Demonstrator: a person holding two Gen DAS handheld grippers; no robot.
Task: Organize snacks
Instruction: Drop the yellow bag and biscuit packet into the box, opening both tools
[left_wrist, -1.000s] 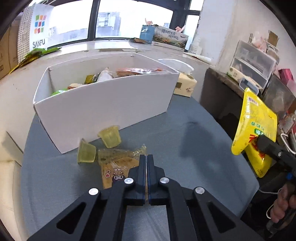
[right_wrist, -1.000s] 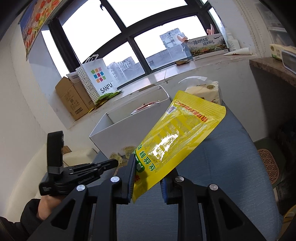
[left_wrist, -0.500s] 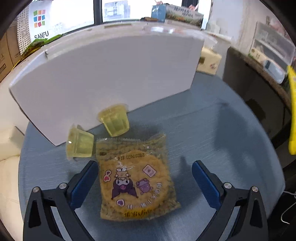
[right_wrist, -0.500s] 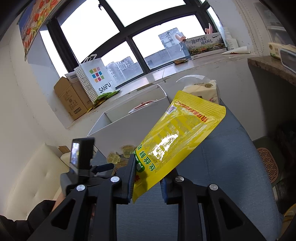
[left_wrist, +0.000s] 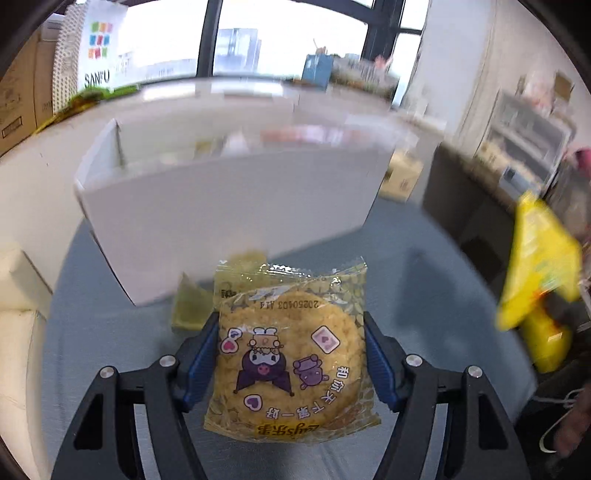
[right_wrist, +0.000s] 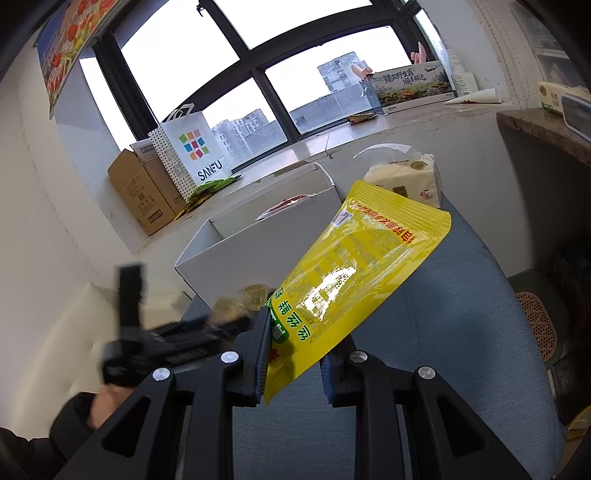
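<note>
Your left tool (left_wrist: 290, 354) is closing in on the cracker packet (left_wrist: 290, 354), a yellow wrapper with purple cartoon figures; the blue pads (left_wrist: 201, 360) are pressing on its two side edges, so you are gripping it, flat and face up, low over the blue-grey counter (left_wrist: 424, 280). Its jaws have just been closing after swinging wide, with the packet between them. Two yellow jelly cups (left_wrist: 192, 302) are sitting just behind the packet, partly hidden and blurred, close to the front wall of the white box (left_wrist: 229, 206). The box is standing on the counter with some wrapped snacks inside, too blurred to name. Your right tool (right_wrist: 295, 350) is clamping narrow on the lower corner of the yellow pouch (right_wrist: 354, 280), holding it tilted up in the air over the counter, near the box's right end. A tissue pack (right_wrist: 406, 181) is sitting beyond the pouch, beside the box. Your left hand (right_wrist: 99, 404) is showing blurred at lower left in the right wrist view.
</note>
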